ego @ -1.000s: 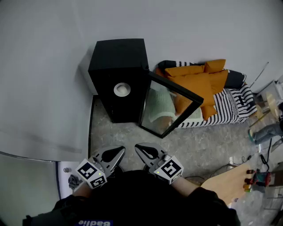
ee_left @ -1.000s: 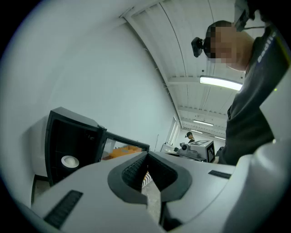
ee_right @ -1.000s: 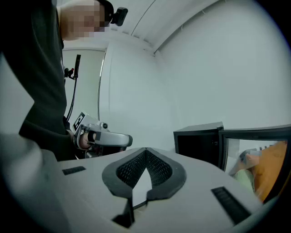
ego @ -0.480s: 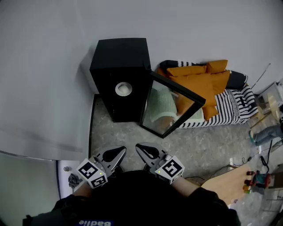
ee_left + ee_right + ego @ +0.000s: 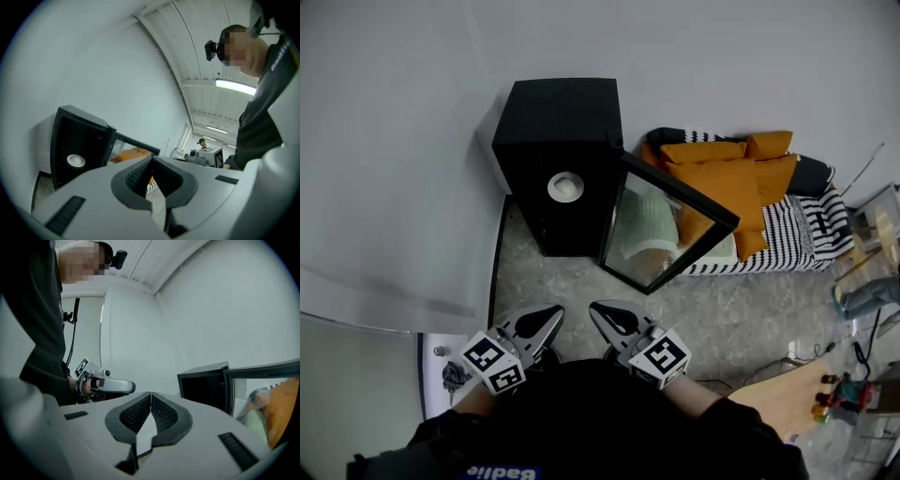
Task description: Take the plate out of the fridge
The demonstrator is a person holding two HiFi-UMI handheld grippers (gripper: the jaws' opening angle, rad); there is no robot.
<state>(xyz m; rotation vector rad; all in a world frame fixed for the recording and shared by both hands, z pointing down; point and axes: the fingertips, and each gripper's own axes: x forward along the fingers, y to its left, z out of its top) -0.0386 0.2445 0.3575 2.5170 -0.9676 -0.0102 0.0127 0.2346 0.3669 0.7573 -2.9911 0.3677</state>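
Plate: a small white plate sits inside the black fridge, in the dark cavity at the upper centre of the head view. Nothing is touching it.
Door: the glass door is swung open to the right of the cavity and stands at an angle.
Left claw: the left claw is at the lower centre, with its jaws pressed together and nothing in them. It is well apart from the fridge.
Right claw: the right claw is just beside the left one, and it too is closed up and empty.
Stage: from where I stand, the reach has not begun.
Risk, closed jaws: a claw that goes in closed would push the plate toward the back instead of taking it. The jaws need to open before they meet the rim.
Risk, door: the open door leans into the right-hand approach. A careless swing of the right claw could knock it or nudge it toward closing.
Risk, slip: the plate looks smooth and thin-edged. Pinched at one edge only, it could tip and slide out, and the floor below looks hard.
Risk, dark cavity: the inside is dim, so the claw could misjudge the rim and clip the fridge wall.
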